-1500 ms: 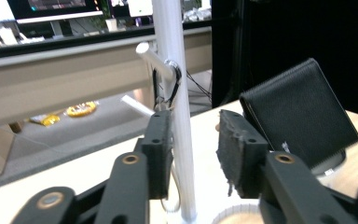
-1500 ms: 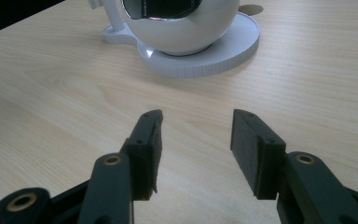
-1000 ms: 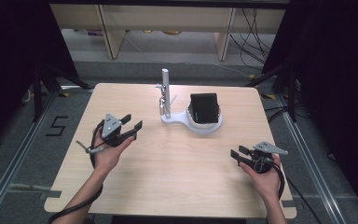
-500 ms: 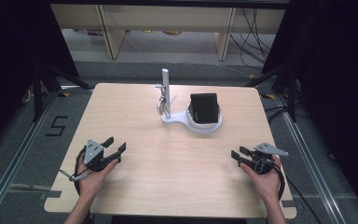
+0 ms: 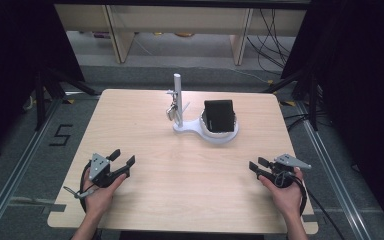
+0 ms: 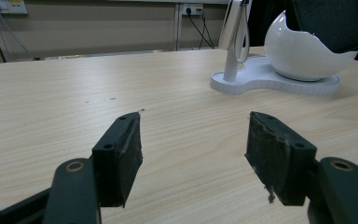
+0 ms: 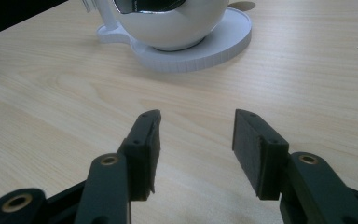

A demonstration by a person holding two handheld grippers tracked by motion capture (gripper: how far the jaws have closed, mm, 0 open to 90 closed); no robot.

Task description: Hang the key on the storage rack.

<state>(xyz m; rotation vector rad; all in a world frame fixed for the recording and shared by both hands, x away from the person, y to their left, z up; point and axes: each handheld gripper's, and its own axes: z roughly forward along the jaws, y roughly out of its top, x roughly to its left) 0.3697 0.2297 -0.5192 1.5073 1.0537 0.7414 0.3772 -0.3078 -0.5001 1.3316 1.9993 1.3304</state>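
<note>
Stand (image 5: 195, 131) of white plastic, seen from high up, well ahead of both tools, with black case (image 5: 218, 115) in its bowl. Probably light, stiff, smooth and a bit slippery; best held by thin post (image 5: 177, 95) or flat base. Left tool (image 5: 122, 159) wide apart, just been opening, nothing inside. Right tool (image 5: 256, 163) apart too, empty.

From left tool's view: stand ahead and right, case cut off at top.

From right tool's view: bowl ahead and left, top cut off. Small dangly thing (image 5: 170, 112) on post too tiny to tell.
</note>
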